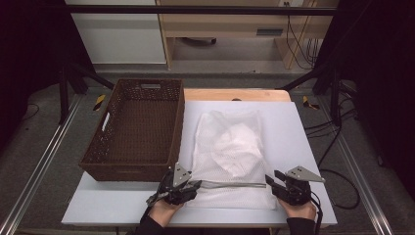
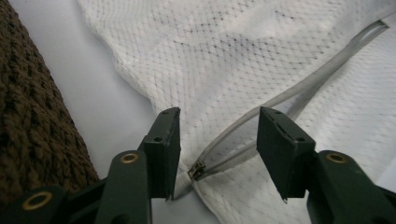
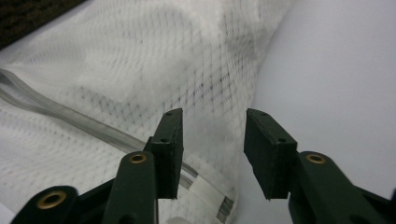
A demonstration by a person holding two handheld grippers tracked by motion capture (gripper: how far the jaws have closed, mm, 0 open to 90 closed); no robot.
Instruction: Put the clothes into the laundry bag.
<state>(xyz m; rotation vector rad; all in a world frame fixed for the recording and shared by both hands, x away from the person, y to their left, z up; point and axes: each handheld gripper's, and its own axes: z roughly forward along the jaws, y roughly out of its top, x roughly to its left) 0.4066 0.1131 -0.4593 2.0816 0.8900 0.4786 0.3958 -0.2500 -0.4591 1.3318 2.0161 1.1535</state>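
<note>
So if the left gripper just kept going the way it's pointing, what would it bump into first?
Most likely the zipper pull of the white mesh bag: it lies right between the left gripper's open jaws, at the zip's near end. How far above the fabric the jaws sit is unclear.

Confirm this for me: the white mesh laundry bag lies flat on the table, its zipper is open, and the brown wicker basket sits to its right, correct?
Not quite. The brown wicker basket sits to the left of the white mesh laundry bag, as the high view shows. The rest holds: the bag lies flat on the table with its zipper open.
</note>
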